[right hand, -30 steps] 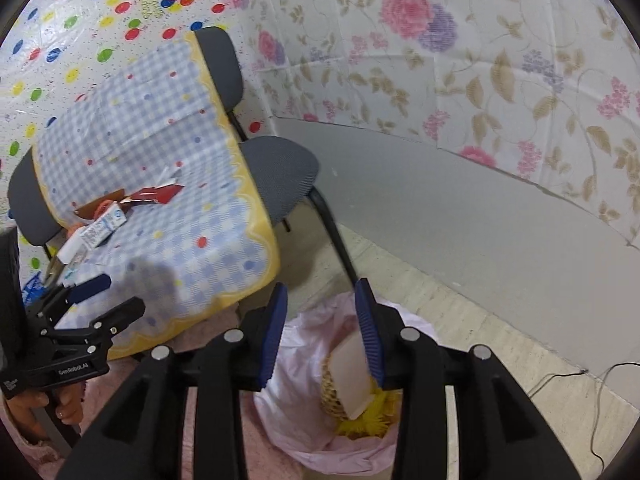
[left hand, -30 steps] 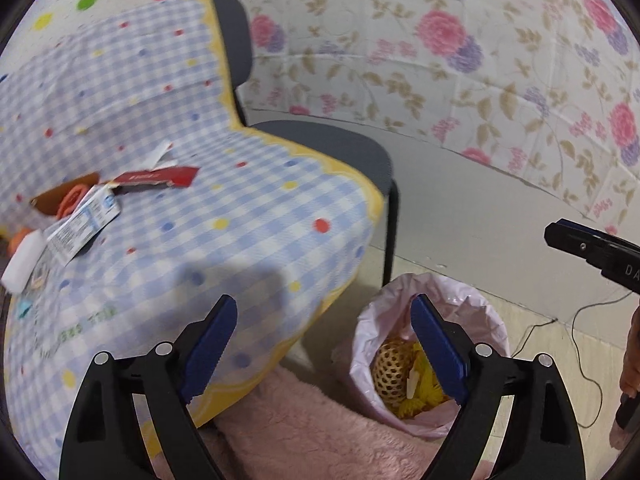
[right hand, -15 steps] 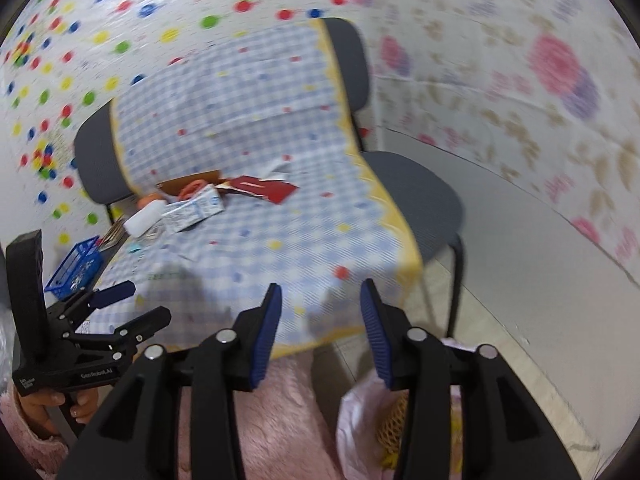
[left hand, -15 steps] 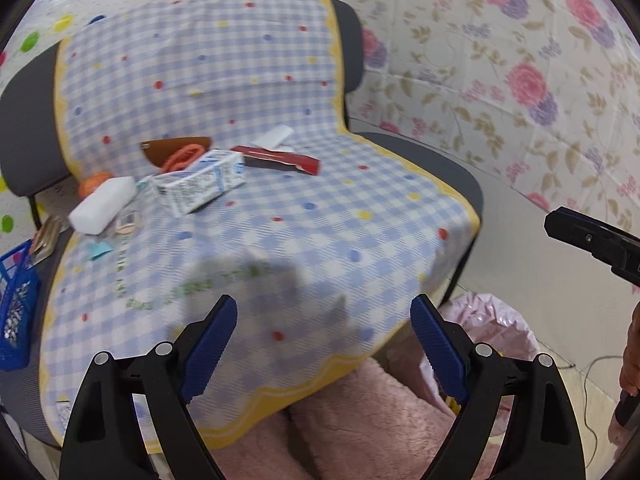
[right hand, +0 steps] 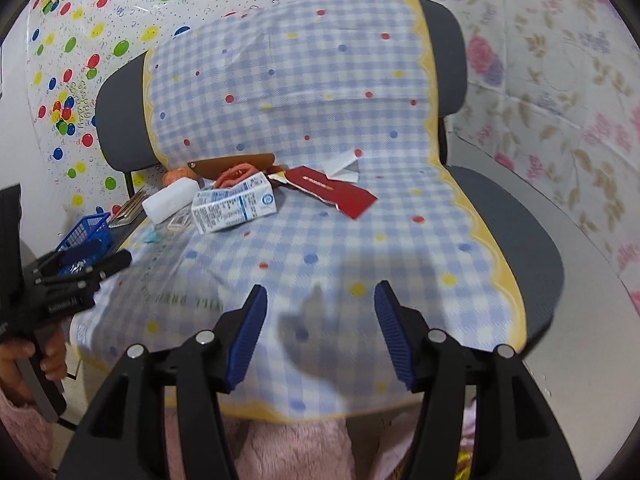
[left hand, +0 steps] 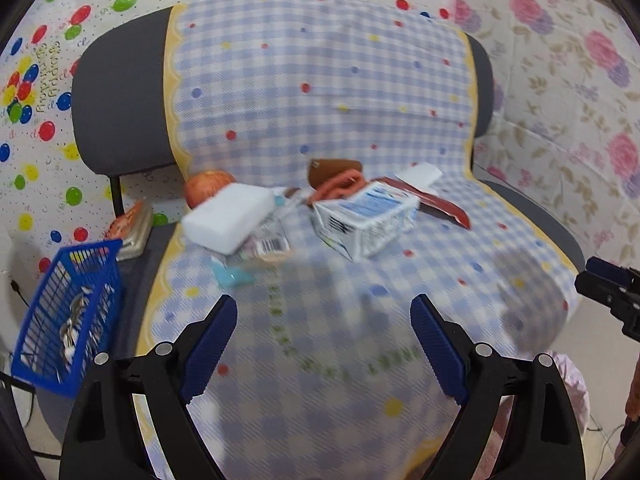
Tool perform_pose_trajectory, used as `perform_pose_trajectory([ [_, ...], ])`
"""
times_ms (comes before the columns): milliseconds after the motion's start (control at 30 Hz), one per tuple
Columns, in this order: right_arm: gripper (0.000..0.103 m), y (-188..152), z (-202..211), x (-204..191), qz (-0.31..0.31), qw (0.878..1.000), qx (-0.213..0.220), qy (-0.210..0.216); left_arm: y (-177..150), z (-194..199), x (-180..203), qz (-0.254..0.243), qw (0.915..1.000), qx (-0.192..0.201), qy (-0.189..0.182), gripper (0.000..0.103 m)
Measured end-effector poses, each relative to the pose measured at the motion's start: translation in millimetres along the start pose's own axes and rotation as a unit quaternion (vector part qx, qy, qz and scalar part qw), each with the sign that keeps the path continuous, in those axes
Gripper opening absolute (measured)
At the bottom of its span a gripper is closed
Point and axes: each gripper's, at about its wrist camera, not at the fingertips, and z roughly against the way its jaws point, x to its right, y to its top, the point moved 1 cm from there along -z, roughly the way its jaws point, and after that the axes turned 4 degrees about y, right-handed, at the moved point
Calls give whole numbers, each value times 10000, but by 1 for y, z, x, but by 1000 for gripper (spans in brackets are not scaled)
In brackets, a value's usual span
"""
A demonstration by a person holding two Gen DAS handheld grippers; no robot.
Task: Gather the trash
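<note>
A white and blue milk carton (left hand: 366,222) (right hand: 234,208) lies on its side on the checked cloth (left hand: 340,320) over the chairs. A red wrapper (right hand: 340,191) (left hand: 434,204) lies to its right, with a white paper scrap (right hand: 340,168) behind it. A white block (left hand: 230,218) (right hand: 170,198), small packets (left hand: 270,246) and a blue scrap (left hand: 232,276) lie to the carton's left. My left gripper (left hand: 324,346) is open and empty above the cloth's front. My right gripper (right hand: 320,334) is open and empty, also short of the trash.
A blue wire basket (left hand: 68,320) (right hand: 86,236) stands at the left on a grey chair. An apple (left hand: 208,190), orange scissors (left hand: 340,184) and a brown piece (right hand: 234,164) lie behind the trash. A pink bin bag (left hand: 572,392) shows at the lower right. Grey chair seat (right hand: 516,232) extends right.
Both grippers have swung up and left from the pink bin bag to face the chair seat and its litter. The right gripper has opened wider. The bin has dropped out of view.
</note>
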Motion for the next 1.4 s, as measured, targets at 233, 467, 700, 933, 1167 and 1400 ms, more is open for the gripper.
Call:
perform_pose_trajectory([
  [233,56,29,-46,2,143,9998,-144,-17,36,-32,-19,102,9999,29,120,88],
  [467,56,57,-120,-1,591,9967,-550,-111,46,-61,-31,154,9995,-69,262,88],
  [700,56,83,-194,-10,1242,9864,-963,-484,39,-78,-53,298,9984,-238,428,88],
  [933,23,98,-227,-14,1670,9757,-1140,-839,33,-78,-74,458,9968,-302,575,88],
  [1167,8,94,-167,-16,1315,9878,-589,-588,31,-76,-90,597,9952,-308,716,88],
  [1400,6,76,-93,7,-573,9954,-239,724,34,-95,-95,553,9933,-366,944,89],
])
